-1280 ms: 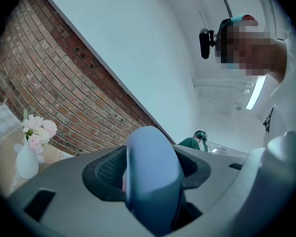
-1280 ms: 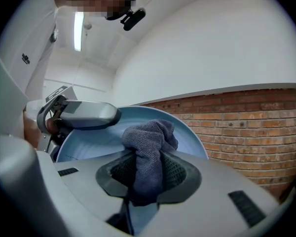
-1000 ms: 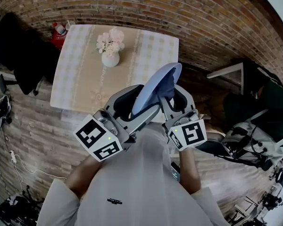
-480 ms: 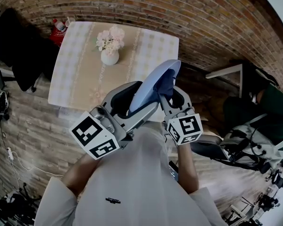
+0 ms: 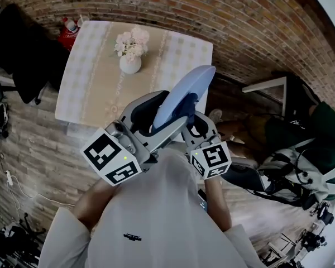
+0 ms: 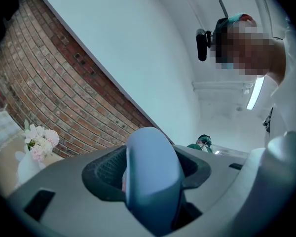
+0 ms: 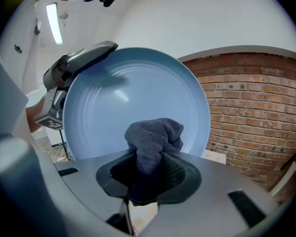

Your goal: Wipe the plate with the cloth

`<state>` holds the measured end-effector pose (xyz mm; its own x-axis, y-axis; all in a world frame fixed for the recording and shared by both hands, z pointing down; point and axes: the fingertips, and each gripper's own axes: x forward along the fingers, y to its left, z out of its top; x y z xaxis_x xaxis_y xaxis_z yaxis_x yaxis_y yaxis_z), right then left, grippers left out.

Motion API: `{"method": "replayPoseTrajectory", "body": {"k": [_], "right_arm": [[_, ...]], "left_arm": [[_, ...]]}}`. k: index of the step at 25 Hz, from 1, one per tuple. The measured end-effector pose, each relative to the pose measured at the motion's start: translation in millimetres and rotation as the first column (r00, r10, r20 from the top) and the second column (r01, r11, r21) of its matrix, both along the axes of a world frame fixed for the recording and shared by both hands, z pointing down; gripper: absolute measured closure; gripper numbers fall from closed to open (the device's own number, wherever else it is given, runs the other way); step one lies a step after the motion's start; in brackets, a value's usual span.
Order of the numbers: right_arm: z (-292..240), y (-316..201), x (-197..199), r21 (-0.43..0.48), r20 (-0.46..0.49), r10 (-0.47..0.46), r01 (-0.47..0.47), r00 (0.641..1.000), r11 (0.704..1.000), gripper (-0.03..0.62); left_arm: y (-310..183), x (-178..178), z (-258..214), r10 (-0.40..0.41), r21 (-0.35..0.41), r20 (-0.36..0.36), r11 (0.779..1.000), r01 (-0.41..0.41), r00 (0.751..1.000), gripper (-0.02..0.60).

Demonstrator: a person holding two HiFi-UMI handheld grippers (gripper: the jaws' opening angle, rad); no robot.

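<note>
A pale blue plate (image 5: 184, 94) is held up on edge in the air in front of me, above the table's near side. My left gripper (image 5: 156, 119) is shut on its lower rim; the left gripper view shows the plate (image 6: 150, 177) edge-on between the jaws. My right gripper (image 5: 191, 115) is shut on a bunched dark blue cloth (image 7: 155, 139). The cloth presses against the plate's face (image 7: 133, 98), low and near the middle. In the head view the cloth (image 5: 184, 106) peeks out just right of the plate.
A table (image 5: 95, 88) with a beige checked cloth stands ahead, with a white vase of pale flowers (image 5: 130, 49) on it. Red bottles (image 5: 70, 29) stand at its far left corner. A brick wall lies behind; a black chair (image 5: 22, 54) is left, equipment at right.
The right gripper with the cloth has slid down and left along the plate's face. The plate has tilted slightly, and the left gripper has kept its hold.
</note>
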<state>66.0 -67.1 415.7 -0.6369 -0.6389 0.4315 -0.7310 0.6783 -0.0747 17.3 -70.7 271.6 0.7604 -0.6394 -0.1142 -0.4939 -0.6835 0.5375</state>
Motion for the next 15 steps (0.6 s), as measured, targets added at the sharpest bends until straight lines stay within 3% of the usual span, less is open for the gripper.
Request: {"method": "replayPoseTrajectory", "body": {"k": [9,15], "right_arm": [[-26,30,-32,0.045,0.064,-0.098,0.095,0.993,0.994,0.47],[-54,27,-33,0.105,0.115,-0.089,0.077,0.989,0.991,0.47]], "left_arm": [[5,-1,8,-0.005,-0.004,0.034,1.0,0.005,0.999,0.316],[12,2,17,0.009,-0.024,0.027,1.0,-0.008,1.0,0.316]]}}
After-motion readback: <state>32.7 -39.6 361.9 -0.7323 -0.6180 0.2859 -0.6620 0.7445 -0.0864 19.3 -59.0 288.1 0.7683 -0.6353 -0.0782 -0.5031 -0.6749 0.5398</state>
